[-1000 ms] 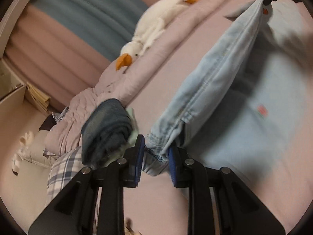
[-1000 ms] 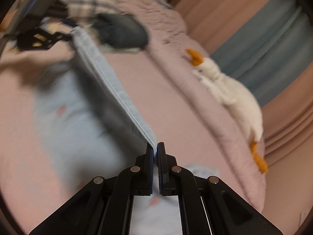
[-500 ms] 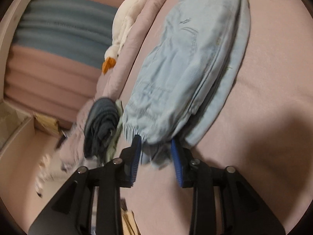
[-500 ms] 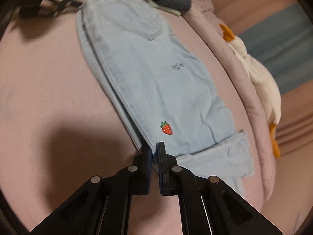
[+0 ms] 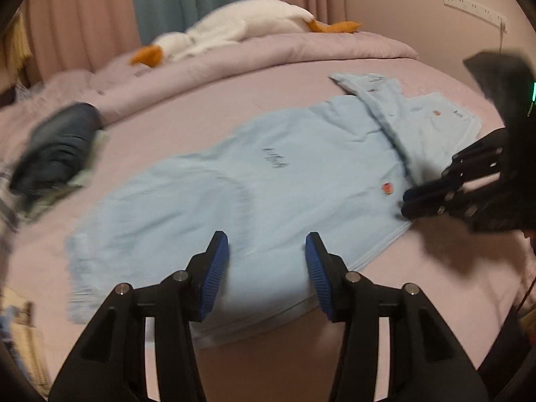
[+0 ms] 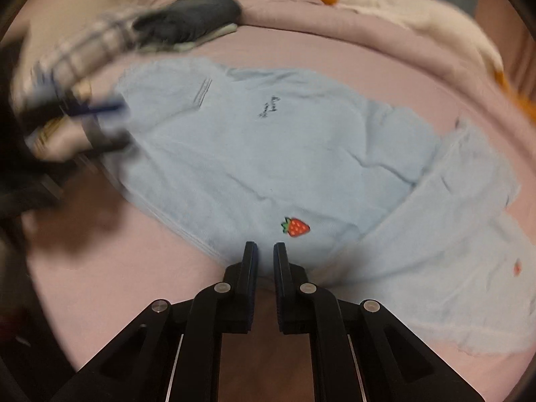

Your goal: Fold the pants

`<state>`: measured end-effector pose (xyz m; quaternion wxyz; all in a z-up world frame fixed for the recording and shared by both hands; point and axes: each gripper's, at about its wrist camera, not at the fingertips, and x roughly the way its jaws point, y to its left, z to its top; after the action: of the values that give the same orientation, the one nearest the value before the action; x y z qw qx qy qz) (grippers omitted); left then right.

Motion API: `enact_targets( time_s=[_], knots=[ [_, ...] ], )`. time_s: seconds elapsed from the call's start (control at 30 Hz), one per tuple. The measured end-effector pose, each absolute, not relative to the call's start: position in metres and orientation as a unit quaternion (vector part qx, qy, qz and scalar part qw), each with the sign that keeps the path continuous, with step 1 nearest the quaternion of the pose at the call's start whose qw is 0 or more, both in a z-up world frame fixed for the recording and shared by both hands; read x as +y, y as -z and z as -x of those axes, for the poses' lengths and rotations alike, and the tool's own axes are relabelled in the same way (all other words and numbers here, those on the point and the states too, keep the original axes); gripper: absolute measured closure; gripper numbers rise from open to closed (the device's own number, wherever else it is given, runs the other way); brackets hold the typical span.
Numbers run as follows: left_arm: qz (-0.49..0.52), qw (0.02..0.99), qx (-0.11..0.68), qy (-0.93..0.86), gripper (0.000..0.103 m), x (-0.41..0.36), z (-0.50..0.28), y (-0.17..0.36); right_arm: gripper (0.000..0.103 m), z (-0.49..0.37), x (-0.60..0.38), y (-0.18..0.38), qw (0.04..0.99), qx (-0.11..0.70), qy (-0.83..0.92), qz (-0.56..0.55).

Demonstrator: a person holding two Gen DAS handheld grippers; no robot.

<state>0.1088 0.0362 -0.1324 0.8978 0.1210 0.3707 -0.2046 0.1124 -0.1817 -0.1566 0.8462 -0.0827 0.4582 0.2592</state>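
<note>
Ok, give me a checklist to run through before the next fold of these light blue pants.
1. Pants lying on the bed, folded lengthwise: ok.
2. Left gripper let go: ok, jaws opening, nothing between the pads.
3. Right gripper let go: cannot tell, jaws a narrow gap apart at the pants' edge by the strawberry patch.
4. Leg end flat: not ok, it lies skewed and creased.
5. Dark folded clothes apart from the pants: ok.
6. Plush goose out of the way: ok.
</note>
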Motion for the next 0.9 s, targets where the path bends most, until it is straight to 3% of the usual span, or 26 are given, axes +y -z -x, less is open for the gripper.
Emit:
enact_targets(
  time_s=[0.13,0.2,0.27,0.43,0.6,0.63,0.67,0.73,0.77,0.8,0.9],
  knots=[
    [-0.069,0.885,0.382,0.256,0.056,0.001,-0.119,0.133,0.089,-0.139,-0.247,0.116,0.866,0.431,-0.249,-0.049],
    [-0.039,0.876,0.391,0.281,0.056,-0.012,-0.122,0.131,0.068,-0.166,-0.279,0.106,0.876,0.426,-0.202,-0.100],
    [-0.012,0.861,0.401,0.311,0.056,-0.030,-0.132,0.130,0.058,-0.202,-0.303,0.100,0.883,0.432,-0.137,-0.118],
    [-0.013,0.832,0.413,0.370,0.049,-0.081,-0.145,0.128,0.057,-0.295,-0.320,0.106,0.864,0.477,-0.073,-0.145],
    [-0.029,0.816,0.427,0.388,0.051,-0.126,-0.155,0.138,0.056,-0.355,-0.311,0.128,0.843,0.523,-0.017,-0.127],
    [-0.039,0.815,0.433,0.383,0.055,-0.133,-0.158,0.141,0.056,-0.359,-0.312,0.135,0.838,0.530,-0.012,-0.126],
    [-0.046,0.815,0.439,0.376,0.074,-0.139,-0.160,0.145,0.056,-0.367,-0.311,0.142,0.831,0.543,-0.004,-0.118],
    [-0.053,0.817,0.443,0.365,0.093,-0.146,-0.163,0.147,0.073,-0.363,-0.315,0.150,0.833,0.545,0.006,-0.097],
    [-0.048,0.817,0.443,0.366,0.095,-0.147,-0.163,0.146,0.094,-0.361,-0.315,0.147,0.840,0.535,0.003,-0.087],
    [-0.043,0.818,0.441,0.367,0.096,-0.147,-0.162,0.144,0.100,-0.358,-0.318,0.145,0.844,0.529,-0.005,-0.094],
    [-0.056,0.829,0.425,0.359,0.096,-0.150,-0.153,0.135,0.100,-0.328,-0.339,0.119,0.866,0.479,-0.024,-0.141]
  ],
)
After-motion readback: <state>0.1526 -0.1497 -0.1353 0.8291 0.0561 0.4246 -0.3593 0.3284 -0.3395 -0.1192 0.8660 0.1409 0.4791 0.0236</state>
